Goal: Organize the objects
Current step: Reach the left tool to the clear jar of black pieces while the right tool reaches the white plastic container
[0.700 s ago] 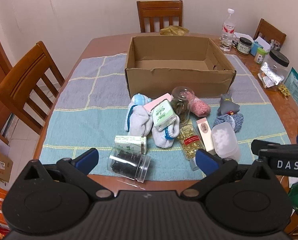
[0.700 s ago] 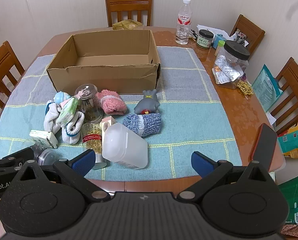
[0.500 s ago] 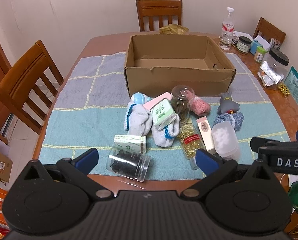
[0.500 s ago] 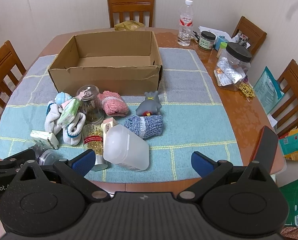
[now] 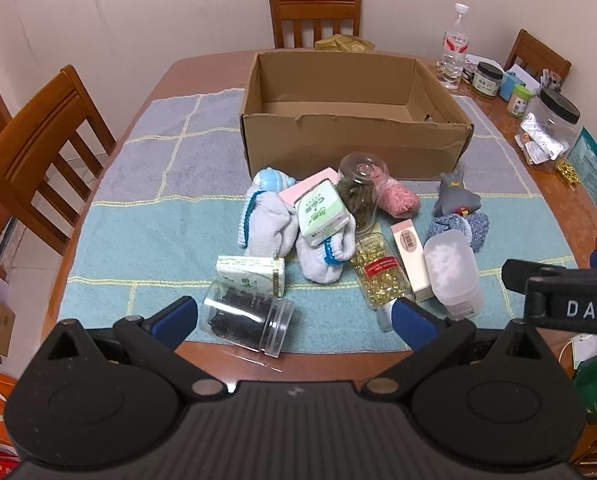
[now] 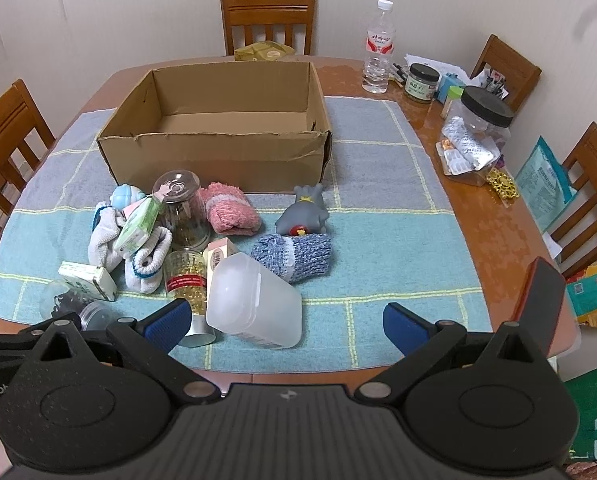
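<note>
Box point(image 6: 214, 152) stood empty at the bench's far middle, the clutter heaped on the cloth just before it. Both hand-held grippers, left point(image 5: 294, 318) and right point(image 6: 286, 322), hovered with jaws wide apart, empty. White tub point(image 6: 254, 300) lay nearest the right one, long axis running away leftward; probably first pick.

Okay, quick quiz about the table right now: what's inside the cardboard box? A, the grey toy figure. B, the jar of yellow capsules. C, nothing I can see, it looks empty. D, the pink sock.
C: the cardboard box shows only bare floor, while the pink sock, grey toy figure and jar of yellow capsules all lie on the mat in front of it.
</note>
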{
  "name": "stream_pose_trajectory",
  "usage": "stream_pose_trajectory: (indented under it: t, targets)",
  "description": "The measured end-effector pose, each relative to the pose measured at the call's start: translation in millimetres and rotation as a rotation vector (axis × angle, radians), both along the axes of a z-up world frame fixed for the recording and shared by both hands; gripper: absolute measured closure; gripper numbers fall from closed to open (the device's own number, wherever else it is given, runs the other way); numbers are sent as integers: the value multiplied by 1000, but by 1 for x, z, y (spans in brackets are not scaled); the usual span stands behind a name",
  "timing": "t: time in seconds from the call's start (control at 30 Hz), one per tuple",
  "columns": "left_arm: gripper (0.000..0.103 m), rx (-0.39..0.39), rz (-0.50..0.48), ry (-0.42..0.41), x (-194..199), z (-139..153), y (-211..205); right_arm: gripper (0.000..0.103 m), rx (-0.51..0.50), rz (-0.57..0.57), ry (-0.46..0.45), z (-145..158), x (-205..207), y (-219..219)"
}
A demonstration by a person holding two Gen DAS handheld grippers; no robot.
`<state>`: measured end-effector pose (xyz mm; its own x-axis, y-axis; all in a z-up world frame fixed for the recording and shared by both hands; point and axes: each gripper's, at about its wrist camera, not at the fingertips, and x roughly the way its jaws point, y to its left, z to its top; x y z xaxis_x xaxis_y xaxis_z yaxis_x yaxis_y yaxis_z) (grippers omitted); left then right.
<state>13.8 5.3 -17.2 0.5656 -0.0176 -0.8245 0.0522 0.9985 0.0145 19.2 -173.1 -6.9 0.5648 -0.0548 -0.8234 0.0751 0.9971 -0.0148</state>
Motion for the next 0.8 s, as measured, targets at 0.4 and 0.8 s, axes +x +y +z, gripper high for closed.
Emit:
stream_pose_trajectory:
  t: [0.4, 0.8]
  targets:
    - [1, -34, -23, -17, -3, -27, 4, 0, 78, 80, -51, -23, 1, -11]
    - [1, -31, 1, 25, -4, -57, 21, 0, 220, 90, -4, -67, 20, -32]
